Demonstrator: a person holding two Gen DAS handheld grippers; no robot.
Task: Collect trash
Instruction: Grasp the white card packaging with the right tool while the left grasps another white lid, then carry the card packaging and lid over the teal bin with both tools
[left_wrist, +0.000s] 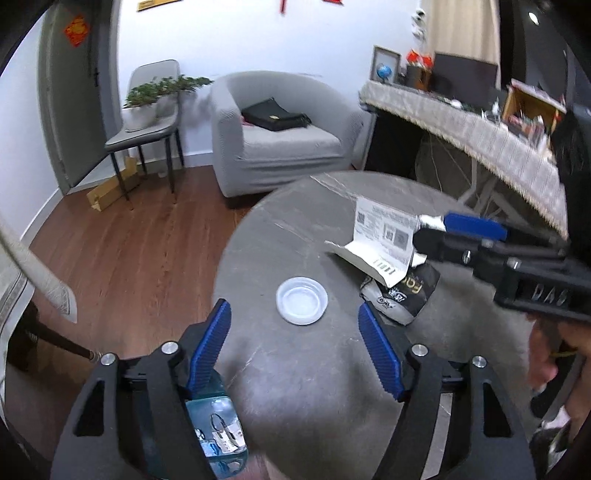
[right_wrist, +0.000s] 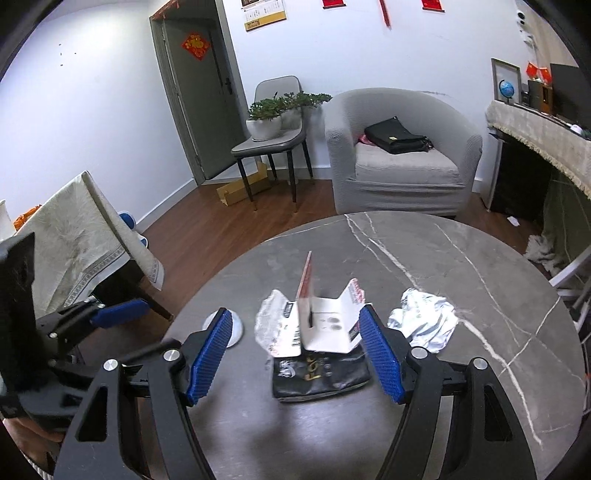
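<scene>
Left gripper (left_wrist: 294, 345) hangs over the near table (left_wrist: 295, 406) edge, jaws apart, nothing between them. Just ahead lies a clear lid (left_wrist: 301, 300). Right gripper (right_wrist: 297, 354) is spread wide too, straddling the black pouch (right_wrist: 321, 374) with the folded white carton (right_wrist: 325, 325) on top, pads clear of both. Crumpled foil (right_wrist: 424, 319) sits just right. Beyond, the grey armchair (right_wrist: 399, 155) holds a black bag (right_wrist: 397, 140).

Left gripper (left_wrist: 294, 345) angled downward, jaws spread wide, nothing between them. Right gripper (right_wrist: 295, 349) likewise tilted down, jaws apart, at the left's two o'clock. Hand (left_wrist: 546, 354) gripping its handle.
</scene>
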